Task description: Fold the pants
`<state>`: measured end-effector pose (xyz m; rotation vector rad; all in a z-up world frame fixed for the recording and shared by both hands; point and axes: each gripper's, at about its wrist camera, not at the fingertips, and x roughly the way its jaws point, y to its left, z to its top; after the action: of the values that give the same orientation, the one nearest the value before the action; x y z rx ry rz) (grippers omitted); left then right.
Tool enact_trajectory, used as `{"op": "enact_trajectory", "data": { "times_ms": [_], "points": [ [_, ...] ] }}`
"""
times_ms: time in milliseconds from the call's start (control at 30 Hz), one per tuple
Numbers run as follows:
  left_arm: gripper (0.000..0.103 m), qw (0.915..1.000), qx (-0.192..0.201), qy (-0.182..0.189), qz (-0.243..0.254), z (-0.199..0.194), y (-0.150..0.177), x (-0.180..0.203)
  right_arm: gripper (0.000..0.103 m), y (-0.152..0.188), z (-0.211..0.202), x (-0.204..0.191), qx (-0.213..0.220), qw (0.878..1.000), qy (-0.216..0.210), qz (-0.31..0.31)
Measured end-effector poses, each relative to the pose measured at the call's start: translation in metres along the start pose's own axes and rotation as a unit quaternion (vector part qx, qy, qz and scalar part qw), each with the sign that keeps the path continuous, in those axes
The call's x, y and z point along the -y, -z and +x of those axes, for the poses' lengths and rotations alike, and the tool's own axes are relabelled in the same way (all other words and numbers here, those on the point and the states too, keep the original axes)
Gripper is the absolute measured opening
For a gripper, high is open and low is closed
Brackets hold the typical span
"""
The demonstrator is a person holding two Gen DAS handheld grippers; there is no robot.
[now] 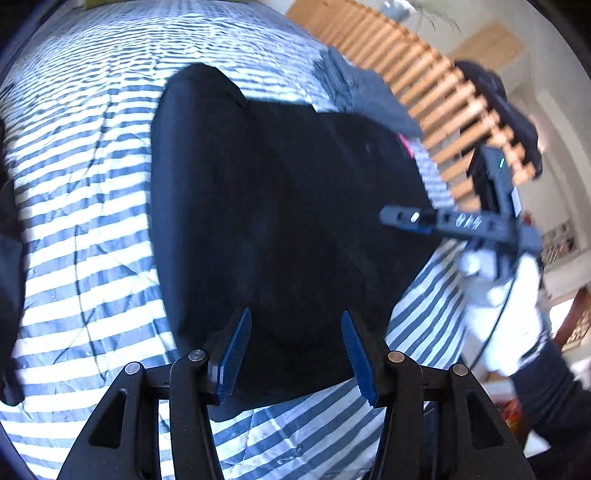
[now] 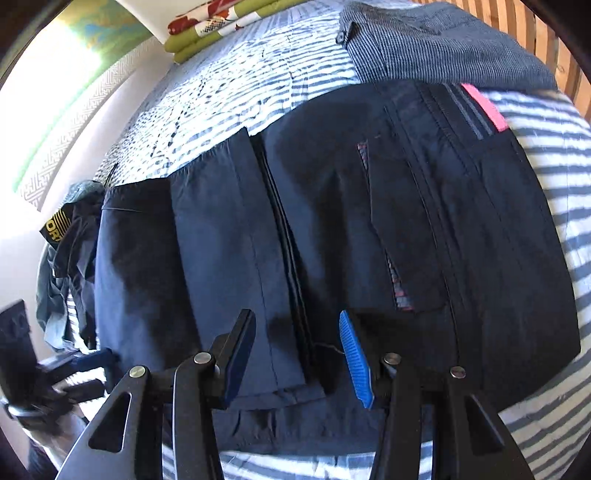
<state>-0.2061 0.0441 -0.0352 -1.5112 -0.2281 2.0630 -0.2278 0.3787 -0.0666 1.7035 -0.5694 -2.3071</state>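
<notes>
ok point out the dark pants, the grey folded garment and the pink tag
dark pants [image 2: 229, 236]: right wrist view, on the folded-over leg panel
grey folded garment [image 2: 443, 44]: right wrist view, mid fabric
pink tag [image 2: 484, 107]: right wrist view, middle of the strip

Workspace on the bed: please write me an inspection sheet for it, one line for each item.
Surface: striped bedcover, blue and white, wrinkled.
Job's things: dark pants lie folded flat on the cover; a pink label shows at one edge.
Clutter: grey folded garment beside the pants; a heap of dark clothes at the other end; green patterned cloth further back.
Grippers: left gripper open above the pants, nothing between its pads; right gripper open over the pants, gripping nothing.
Cables: a thin black cable runs along the gloved hand.
Surroundings: wooden slats past the bed; a white wall.
</notes>
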Motion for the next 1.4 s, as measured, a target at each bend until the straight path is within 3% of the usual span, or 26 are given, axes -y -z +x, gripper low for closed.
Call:
{"op": "enact_trajectory", "data": {
  "times_ms": [133, 300, 367, 433, 733, 800, 900, 933, 1067, 1200, 1233, 1367, 1400],
  "points": [
    [0.055, 0.9995, -0.02, -0.019, 0.014, 0.017, 0.003, -0.005, 0.044, 0.007, -0.001, 0.003, -0.023, 1.0, -0.009, 0.012],
    [0.054, 0.9997, -0.022, -0.002, -0.009, 0.014, 0.012, -0.027, 0.043, 0.002, 0.007, -0.003, -0.032, 0.999, 0.004, 0.022],
    [0.054, 0.9997, -0.022, 0.001, -0.012, 0.012, 0.013, -0.032, 0.029, 0.003, 0.009, -0.008, -0.04, 0.999, -0.005, 0.018],
    [0.054, 0.9996, -0.021, 0.007, -0.017, 0.008, 0.013, -0.039, 0.022, 0.004, 0.01, -0.013, -0.047, 0.999, -0.011, 0.018],
    [0.054, 0.9994, -0.025, 0.013, -0.02, -0.001, 0.018, -0.04, 0.01, 0.032, -0.045, -0.025, 0.019, 0.999, -0.039, 0.022],
    [0.054, 0.9993, -0.03, 0.014, -0.017, -0.003, 0.019, -0.039, 0.01, 0.047, -0.047, -0.021, 0.03, 0.999, -0.007, 0.022],
    [0.055, 0.9984, -0.031, 0.036, -0.029, -0.014, 0.017, -0.04, 0.01, 0.055, -0.025, -0.021, 0.016, 0.997, 0.078, 0.0],
    [0.055, 0.9985, -0.026, 0.039, -0.029, -0.02, 0.015, -0.039, 0.01, 0.056, -0.019, -0.02, 0.01, 0.996, 0.086, -0.003],
    [0.055, 0.9972, 0.028, 0.053, -0.045, -0.049, -0.009, -0.052, 0.012, 0.05, -0.02, -0.022, 0.012, 0.997, 0.078, -0.026],
    [0.055, 0.9941, 0.059, 0.06, -0.07, -0.043, -0.05, -0.072, 0.012, 0.038, -0.031, -0.017, 0.036, 0.993, 0.107, -0.036],
    [0.055, 0.9949, 0.063, 0.043, -0.065, -0.037, -0.059, -0.075, 0.012, 0.035, -0.031, -0.016, 0.037, 0.992, 0.112, -0.038],
    [0.055, 0.996, 0.017, -0.013, -0.087, 0.01, -0.082, -0.098, 0.017, 0.037, -0.015, -0.014, 0.004, 0.993, 0.114, -0.038],
    [0.055, 0.9961, 0.017, -0.012, -0.085, 0.012, -0.082, -0.1, 0.019, 0.038, -0.016, -0.013, 0.001, 0.992, 0.116, -0.04]
  ]
}}
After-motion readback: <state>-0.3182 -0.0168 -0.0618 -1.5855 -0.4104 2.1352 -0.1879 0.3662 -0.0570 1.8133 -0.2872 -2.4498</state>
